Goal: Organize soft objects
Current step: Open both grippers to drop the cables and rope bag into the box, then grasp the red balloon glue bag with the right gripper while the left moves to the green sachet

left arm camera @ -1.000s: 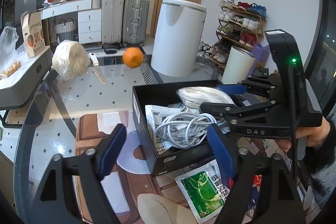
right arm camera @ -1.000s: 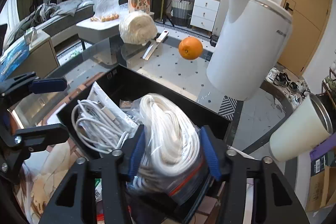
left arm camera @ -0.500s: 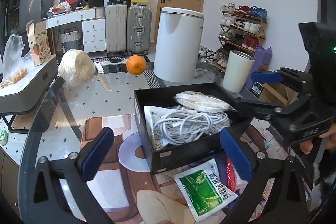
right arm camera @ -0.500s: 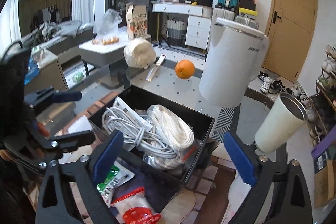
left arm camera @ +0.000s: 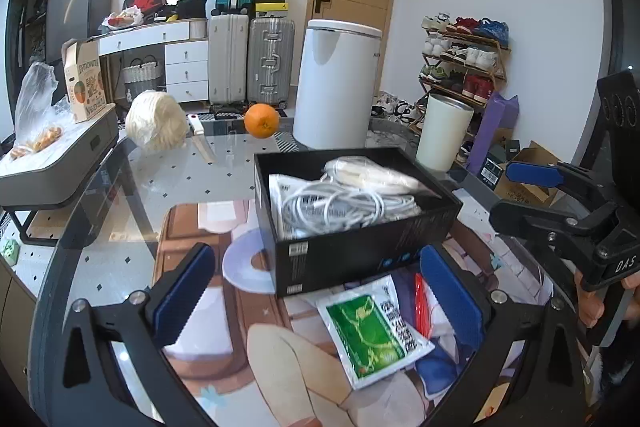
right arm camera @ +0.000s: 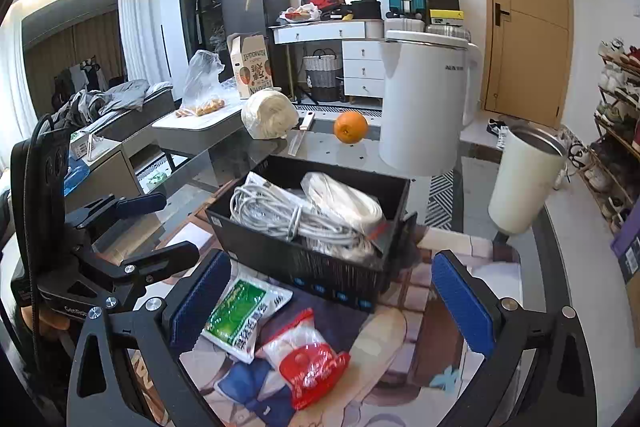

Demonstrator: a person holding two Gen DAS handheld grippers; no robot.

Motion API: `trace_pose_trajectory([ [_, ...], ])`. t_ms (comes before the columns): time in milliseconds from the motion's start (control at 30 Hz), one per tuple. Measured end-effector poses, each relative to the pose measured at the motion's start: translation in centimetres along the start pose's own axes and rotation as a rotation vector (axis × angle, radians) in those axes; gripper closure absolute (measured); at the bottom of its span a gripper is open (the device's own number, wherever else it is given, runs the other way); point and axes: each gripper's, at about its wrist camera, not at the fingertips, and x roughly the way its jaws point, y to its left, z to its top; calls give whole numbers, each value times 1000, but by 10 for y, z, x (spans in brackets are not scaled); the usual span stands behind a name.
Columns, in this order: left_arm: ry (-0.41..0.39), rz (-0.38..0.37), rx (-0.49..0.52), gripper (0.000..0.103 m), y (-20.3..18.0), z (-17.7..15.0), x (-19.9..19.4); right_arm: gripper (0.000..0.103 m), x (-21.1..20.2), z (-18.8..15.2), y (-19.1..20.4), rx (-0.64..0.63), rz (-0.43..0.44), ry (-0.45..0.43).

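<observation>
A black box [left arm camera: 360,251] [right arm camera: 304,263] on the glass table holds a coil of white cable [left arm camera: 340,203] [right arm camera: 276,215] and a bagged white rope bundle [left arm camera: 368,173] [right arm camera: 344,203]. In front of it lie a green-and-white packet [left arm camera: 372,331] [right arm camera: 240,315] and a red-and-clear bag [right arm camera: 308,359] [left arm camera: 420,303]. My left gripper [left arm camera: 316,299] is open and empty, near the box's front. It also shows in the right wrist view [right arm camera: 136,227]. My right gripper [right arm camera: 328,303] is open and empty above the two bags. It also shows in the left wrist view [left arm camera: 532,195].
At the table's far side are an orange [left arm camera: 261,120] [right arm camera: 350,127], a white fibre ball [left arm camera: 157,126] [right arm camera: 269,117], a knife [left arm camera: 202,139], a white bin [left arm camera: 338,83] and a cream tumbler [left arm camera: 442,133] [right arm camera: 524,179]. A printed mat [left arm camera: 280,355] lies under the bags.
My right gripper let go of the bagged rope bundle inside the box, opened and drew back. My left gripper also pulled back and opened wider.
</observation>
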Motion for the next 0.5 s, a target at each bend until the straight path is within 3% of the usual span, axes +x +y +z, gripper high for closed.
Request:
trace_pose_trajectory([
  [500,82,3,11,0,-10,-22,9,1,13,-28,-13,18,-12,105],
])
